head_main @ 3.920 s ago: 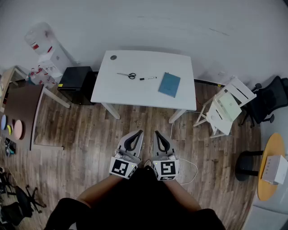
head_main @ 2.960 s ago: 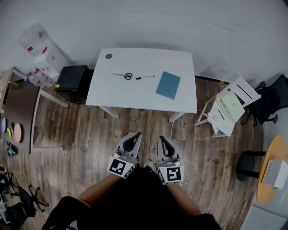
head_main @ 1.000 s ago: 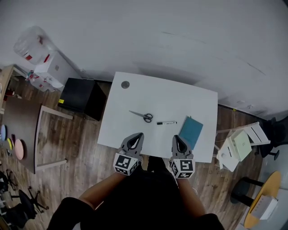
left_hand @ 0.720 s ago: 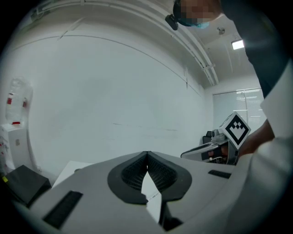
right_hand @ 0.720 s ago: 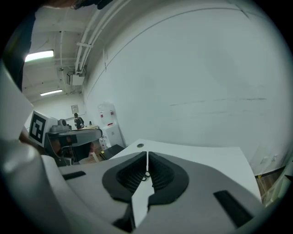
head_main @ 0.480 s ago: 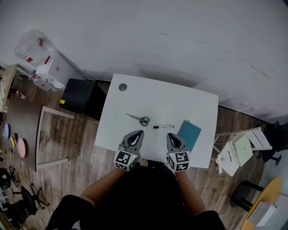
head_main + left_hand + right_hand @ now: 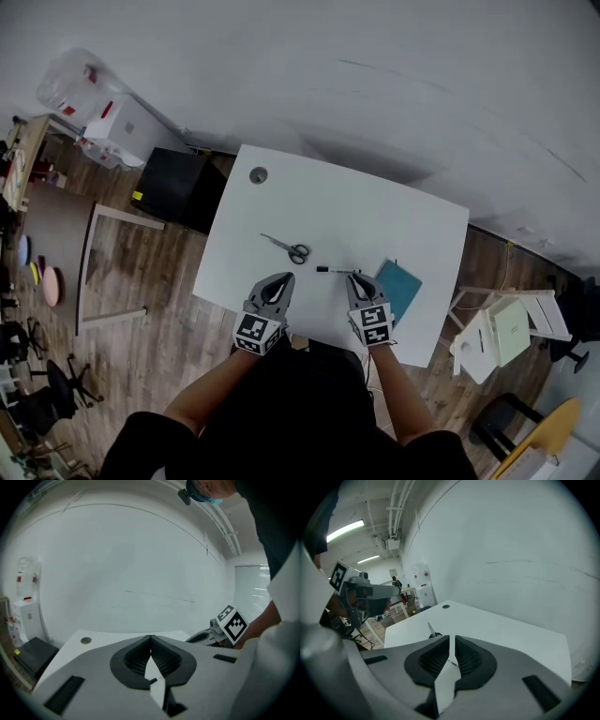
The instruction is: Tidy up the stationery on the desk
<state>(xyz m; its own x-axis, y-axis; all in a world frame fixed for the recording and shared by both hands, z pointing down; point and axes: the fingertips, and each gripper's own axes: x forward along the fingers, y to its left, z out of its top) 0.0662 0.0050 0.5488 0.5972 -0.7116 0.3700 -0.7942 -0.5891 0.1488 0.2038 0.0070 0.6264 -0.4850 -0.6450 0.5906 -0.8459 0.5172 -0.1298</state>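
Marker (image 7: pixel 336 270): lies flat on the white desk (image 7: pixel 356 211), near the near edge, roughly mid-width. Long axis runs left to right across the desk, dark cap end to the left.

Right gripper (image 7: pixel 355 279) sits just on the near side of the marker's right end, pointing away toward the far wall. The marker thus lies crosswise to its jaws and just ahead of them. Jaws nearly together, only a thin slit between the pads, nothing held. In the right gripper view a bit of the marker seems to show through that slit. The jaws would have to part before any pickup.

Left gripper (image 7: pixel 281 279): jaws fully closed, tips meeting, empty. It is near the desk's near edge, left of the marker and farther from it than the right one.

Scissors (image 7: pixel 286 248): beyond the left gripper, blades pointing far-left, handles toward the marker.

Teal notebook (image 7: pixel 400 289): flat, just right of the right gripper.

Judgement: the right hand is better placed for the marker, the left for the scissors.
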